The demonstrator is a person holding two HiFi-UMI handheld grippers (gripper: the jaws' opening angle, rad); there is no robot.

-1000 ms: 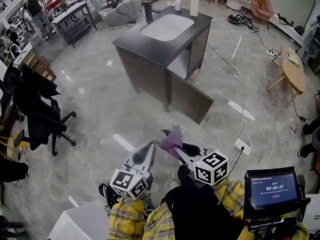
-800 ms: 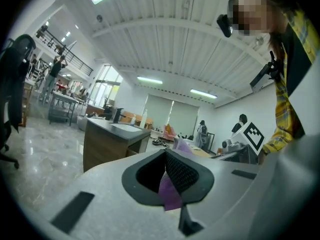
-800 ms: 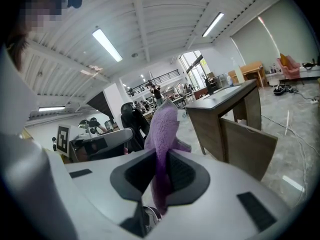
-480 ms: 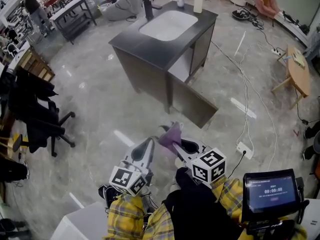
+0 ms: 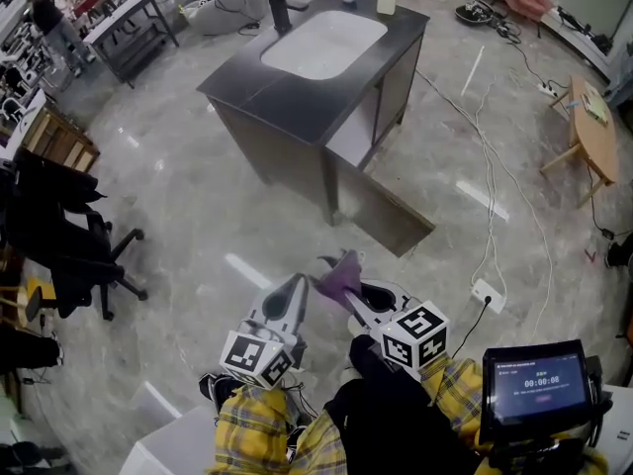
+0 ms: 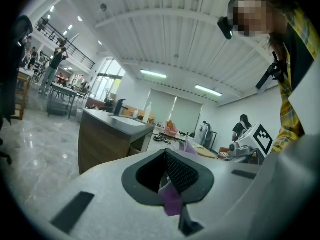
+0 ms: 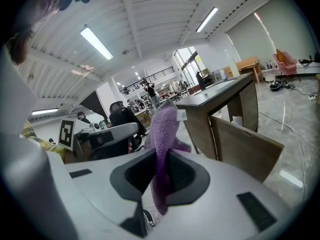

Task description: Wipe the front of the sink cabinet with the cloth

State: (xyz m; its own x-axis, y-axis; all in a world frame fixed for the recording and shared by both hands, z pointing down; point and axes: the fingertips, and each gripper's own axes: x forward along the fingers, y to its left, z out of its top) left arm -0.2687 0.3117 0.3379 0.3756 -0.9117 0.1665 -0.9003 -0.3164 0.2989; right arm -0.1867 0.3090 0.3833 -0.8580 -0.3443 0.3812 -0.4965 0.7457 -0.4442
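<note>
While the right gripper pinches the purple fleecy cloth and the left gripper seems pressed together, approach the dark wood-fronted sink cabinet, then press the cloth flat.

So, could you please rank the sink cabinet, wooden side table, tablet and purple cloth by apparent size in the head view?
1. sink cabinet
2. tablet and wooden side table, about alike; the tablet is nearer
3. purple cloth

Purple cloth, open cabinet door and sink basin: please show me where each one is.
purple cloth (image 7: pixel 163 129), right gripper view, on its upright fold.
open cabinet door (image 5: pixel 384 211), head view, middle of its panel.
sink basin (image 5: pixel 321 43), head view, on the white bowl's floor.
</note>
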